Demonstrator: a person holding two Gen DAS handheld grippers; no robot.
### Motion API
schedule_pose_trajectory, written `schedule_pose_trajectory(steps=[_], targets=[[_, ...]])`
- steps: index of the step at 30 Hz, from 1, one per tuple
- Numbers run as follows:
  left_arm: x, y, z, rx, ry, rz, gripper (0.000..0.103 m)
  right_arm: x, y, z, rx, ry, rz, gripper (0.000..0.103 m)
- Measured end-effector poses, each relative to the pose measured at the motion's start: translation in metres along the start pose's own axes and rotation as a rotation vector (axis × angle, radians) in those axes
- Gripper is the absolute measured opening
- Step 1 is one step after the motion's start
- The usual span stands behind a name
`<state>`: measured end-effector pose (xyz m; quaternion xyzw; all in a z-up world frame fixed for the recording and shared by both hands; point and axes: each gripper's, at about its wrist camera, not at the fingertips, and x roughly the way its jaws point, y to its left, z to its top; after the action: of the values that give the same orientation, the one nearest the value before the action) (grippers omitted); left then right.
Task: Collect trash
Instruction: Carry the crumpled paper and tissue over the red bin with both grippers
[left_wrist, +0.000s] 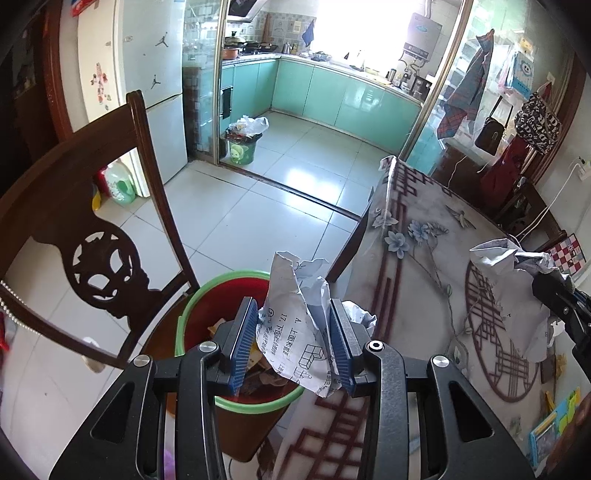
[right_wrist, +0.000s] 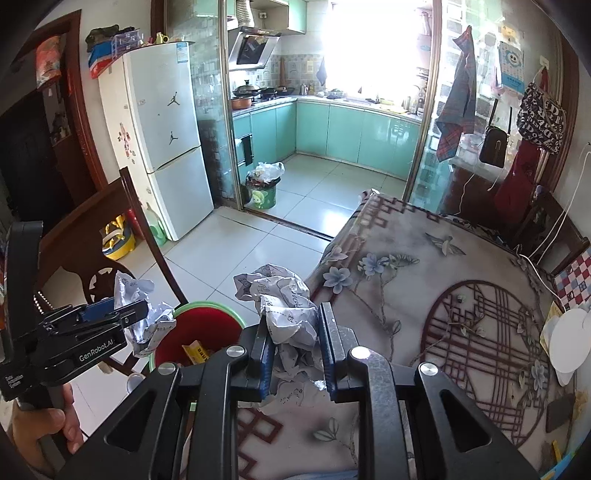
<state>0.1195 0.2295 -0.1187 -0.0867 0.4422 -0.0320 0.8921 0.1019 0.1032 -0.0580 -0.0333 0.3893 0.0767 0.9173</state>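
**Two crumpled sheets held at the bin's edge**

Item 1. Left gripper (left_wrist: 293, 339): blue-padded jaws pinching a crumpled printed sheet (left_wrist: 299, 321) (Chinese text and a cube diagram legible). The sheet's long axis runs upright between the pads, its peak pointing up and away from the camera, its lower corner hanging below the jaws. It hangs above the right-hand part of the trash bin (left_wrist: 195, 295), a red pail with a green rim already holding wrappers.

Item 2. Right gripper (right_wrist: 293, 345): jaws pressed onto a second paper wad (right_wrist: 280, 295), more ball-shaped, bulging up past the fingertips, above the table's left edge just right of the bin.

Item 3. Table (left_wrist: 424, 258): flowered cloth, its left edge next to the bin.

Item 4. Wooden chair (left_wrist: 92, 221): carved back standing close on the bin's left.

View notes: the left wrist view shows the right gripper only at its far right margin; the right wrist view shows the left gripper side-on, plus the person's hand (right_wrist: 40, 424) on its handle. Open tiled floor (left_wrist: 258, 203) lies beyond the bin toward the kitchen.
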Motion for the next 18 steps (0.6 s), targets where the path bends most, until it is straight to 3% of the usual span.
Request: schedule_pose_trajectory(steps=[18], targets=[[0.06,0.064,-0.015,-0.101,0.127,0.097,0.036,0.102,0.065,-0.022,-0.111,0.182,0.145,0.018]])
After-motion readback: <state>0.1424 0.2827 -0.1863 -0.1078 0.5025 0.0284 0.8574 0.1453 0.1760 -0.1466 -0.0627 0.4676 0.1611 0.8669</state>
